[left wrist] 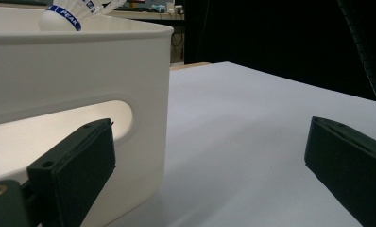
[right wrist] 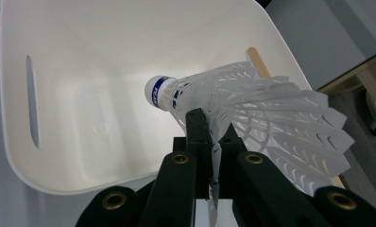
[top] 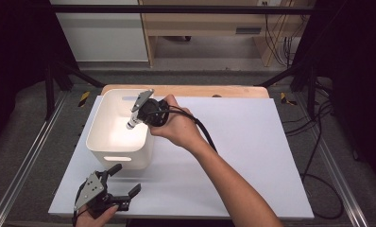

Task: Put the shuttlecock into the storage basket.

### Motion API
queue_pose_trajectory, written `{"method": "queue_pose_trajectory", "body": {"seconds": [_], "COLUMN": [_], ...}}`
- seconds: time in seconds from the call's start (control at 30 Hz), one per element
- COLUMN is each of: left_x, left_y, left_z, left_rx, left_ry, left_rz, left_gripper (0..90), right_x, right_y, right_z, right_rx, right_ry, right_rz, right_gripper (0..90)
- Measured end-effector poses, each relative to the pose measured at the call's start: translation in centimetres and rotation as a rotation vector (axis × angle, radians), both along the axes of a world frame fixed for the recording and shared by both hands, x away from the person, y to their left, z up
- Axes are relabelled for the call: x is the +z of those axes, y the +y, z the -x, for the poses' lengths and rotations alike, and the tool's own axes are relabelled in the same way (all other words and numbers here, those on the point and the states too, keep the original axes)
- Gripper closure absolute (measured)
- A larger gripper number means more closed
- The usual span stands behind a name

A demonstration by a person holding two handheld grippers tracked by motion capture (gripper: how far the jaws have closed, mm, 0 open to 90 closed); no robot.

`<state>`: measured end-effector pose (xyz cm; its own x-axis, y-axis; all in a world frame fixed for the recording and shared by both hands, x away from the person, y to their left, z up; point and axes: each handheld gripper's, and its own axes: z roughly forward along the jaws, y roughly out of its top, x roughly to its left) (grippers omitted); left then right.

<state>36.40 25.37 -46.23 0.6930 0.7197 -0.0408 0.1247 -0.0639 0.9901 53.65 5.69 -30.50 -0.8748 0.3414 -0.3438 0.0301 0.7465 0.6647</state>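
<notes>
The shuttlecock (right wrist: 252,101) hangs over the white bin (top: 97,142) at the worktop's left, its feathers pinched in my right hand-held gripper (right wrist: 209,142), so next I should spread the jaws and drop it in.

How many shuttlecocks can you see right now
1. The shuttlecock is pinched by its skirt in the right gripper, held over the open white bin. The bin floor that shows looks bare, though part of it is hidden.
</notes>
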Motion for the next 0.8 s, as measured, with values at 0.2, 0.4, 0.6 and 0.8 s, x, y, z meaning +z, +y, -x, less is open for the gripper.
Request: {"method": "queue_pose_trajectory", "body": {"seconds": [0.2,0.4,0.6,0.8], "left_x": [0.0,0.0,0.0,0.0], "left_y": [0.0,0.0,0.0,0.0], "left_z": [0.0,0.0,0.0,0.0], "left_rx": [0.001,0.001,0.0,0.0], "left_ry": [0.0,0.001,0.0,-0.001], "left_rz": [0.0,0.0,-0.001,-0.006], "left_gripper": [2.6,2.6,2.6,2.6], "right_x": [-0.4,-0.7,-0.9,-1.1], "right_y": [0.4,0.7,0.9,1.0], "right_z": [-0.7,-1.4,-1.9,-2.2], "right_rx": [-0.009,-0.02,-0.03,-0.027], "right_ry": [0.003,0.004,0.009,0.016], "right_rz": [0.001,0.009,0.024,0.036], "right_gripper": [88.6,88.5,88.5,88.4]}}
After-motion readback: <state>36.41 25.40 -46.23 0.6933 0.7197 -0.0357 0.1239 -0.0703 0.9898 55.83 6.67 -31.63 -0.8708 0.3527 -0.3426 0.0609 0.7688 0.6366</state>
